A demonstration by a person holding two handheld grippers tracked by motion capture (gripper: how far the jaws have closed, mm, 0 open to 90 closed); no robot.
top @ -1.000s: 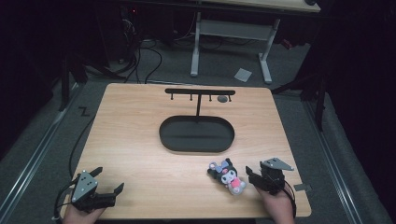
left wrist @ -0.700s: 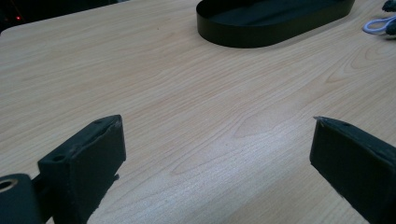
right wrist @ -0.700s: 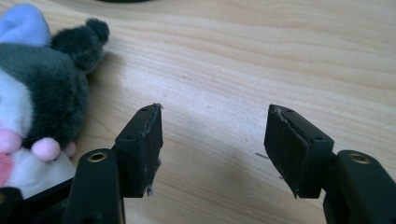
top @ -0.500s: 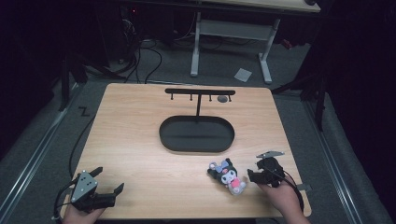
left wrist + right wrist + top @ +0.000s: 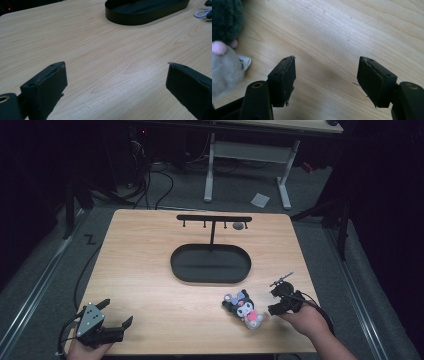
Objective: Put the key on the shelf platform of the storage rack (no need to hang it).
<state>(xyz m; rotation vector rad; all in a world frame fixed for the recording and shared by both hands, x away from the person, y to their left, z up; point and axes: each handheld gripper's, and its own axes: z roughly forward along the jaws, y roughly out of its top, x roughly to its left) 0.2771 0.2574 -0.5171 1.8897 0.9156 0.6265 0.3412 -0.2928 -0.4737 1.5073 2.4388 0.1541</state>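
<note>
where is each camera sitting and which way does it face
High view: above the table's near edge, facing forward and down; shows both hands, left gripper, right gripper.
Left gripper view: low, facing along its open jaws toward the black tray.
Right gripper view: facing down between open jaws, beside the plush toy.
Shared: tray, toy.

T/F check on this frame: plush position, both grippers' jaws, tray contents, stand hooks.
1. The plush toy lies inside the black oval tray. False: it lies on the table, nearer the person than the tray.
2. The right gripper has bare wood between its jaws. True.
3. The left gripper is clamped on the plush toy. False: its jaws are open and empty.
4. The tray holds nothing. True.
</note>
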